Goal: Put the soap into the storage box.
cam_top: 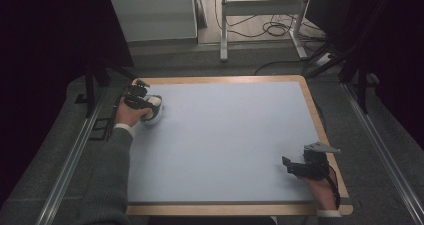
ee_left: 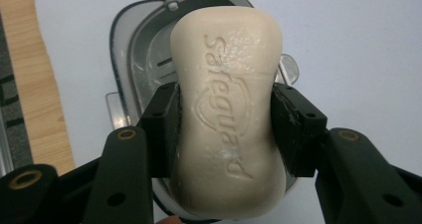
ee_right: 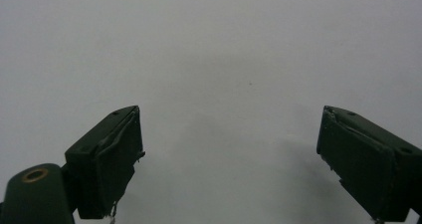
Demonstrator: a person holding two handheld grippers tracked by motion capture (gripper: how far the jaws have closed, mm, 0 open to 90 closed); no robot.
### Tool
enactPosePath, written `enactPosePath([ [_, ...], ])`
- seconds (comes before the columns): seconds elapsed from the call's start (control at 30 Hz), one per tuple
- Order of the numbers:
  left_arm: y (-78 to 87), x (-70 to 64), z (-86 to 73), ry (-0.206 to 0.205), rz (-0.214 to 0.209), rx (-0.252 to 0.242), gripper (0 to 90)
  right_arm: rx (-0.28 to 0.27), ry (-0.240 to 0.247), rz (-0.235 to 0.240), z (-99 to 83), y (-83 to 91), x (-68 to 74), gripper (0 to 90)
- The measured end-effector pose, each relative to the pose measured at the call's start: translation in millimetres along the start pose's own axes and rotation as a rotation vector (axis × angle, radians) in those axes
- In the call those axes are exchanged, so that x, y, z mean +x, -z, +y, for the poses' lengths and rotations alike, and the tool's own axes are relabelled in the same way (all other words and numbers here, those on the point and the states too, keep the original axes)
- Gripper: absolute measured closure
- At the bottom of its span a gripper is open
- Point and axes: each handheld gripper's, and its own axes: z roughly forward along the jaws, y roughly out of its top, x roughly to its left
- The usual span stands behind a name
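Blue mat (cam_top: 225,140) | left tool (ee_left: 226,129) grips soap (ee_left: 226,119) (over dish (ee_left: 134,59)) | right tool (ee_right: 229,159) spread

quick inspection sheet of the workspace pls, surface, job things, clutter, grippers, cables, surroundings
surface: pale blue mat on a wood-edged table
job's things: cream soap bar stamped safeguard, held over a clear soap dish
clutter: nothing seen
grippers: left gripper clamped on the soap's sides at the far left corner; right gripper open, nothing between its jaws, near right edge
cables: loose cables on the floor beyond the table
surroundings: metal frame legs, dark curtains, rails beside the table
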Motion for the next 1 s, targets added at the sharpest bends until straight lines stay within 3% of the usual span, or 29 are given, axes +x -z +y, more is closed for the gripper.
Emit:
enactPosePath([
  [0.17, -2.9, -1.1, -0.7, 0.004, 0.002, -0.003, 49.1, 0.001, -0.002, -0.001, -0.1, 0.4, -0.8, 10.6],
  [0.23, -2.2, -1.6, -1.5, 0.007, -0.017, -0.034, 48.3, 0.0, -0.001, -0.001, -0.4, 0.0, -0.8, 10.6],
  [0.33, 7.0, -3.2, 0.0, 0.012, -0.045, -0.08, 43.6, 0.003, -0.001, -0.001, -0.5, -0.4, -1.0, 10.6],
  [0.73, 28.9, -15.5, -2.4, -0.023, -0.064, -0.127, 39.5, 0.0, -0.001, 0.003, -0.3, 0.6, 0.0, 10.6],
  [0.83, 35.5, -20.5, -6.5, -0.04, -0.074, -0.15, 39.1, -0.003, -0.002, 0.0, -0.6, 1.1, -0.4, 10.6],
  [0.9, 39.9, -24.8, -9.8, -0.059, -0.114, -0.164, 38.6, -0.001, -0.004, -0.001, -0.9, 1.3, -0.7, 10.6],
  [0.93, 43.3, -30.0, -13.2, -0.088, -0.14, -0.178, 38.2, -0.001, -0.006, -0.001, -1.0, 1.4, -0.8, 10.6],
  [1.0, 46.5, -36.1, -17.2, -0.116, -0.149, -0.187, 38.0, -0.002, -0.003, -0.002, -1.5, 1.8, -0.9, 10.6],
])
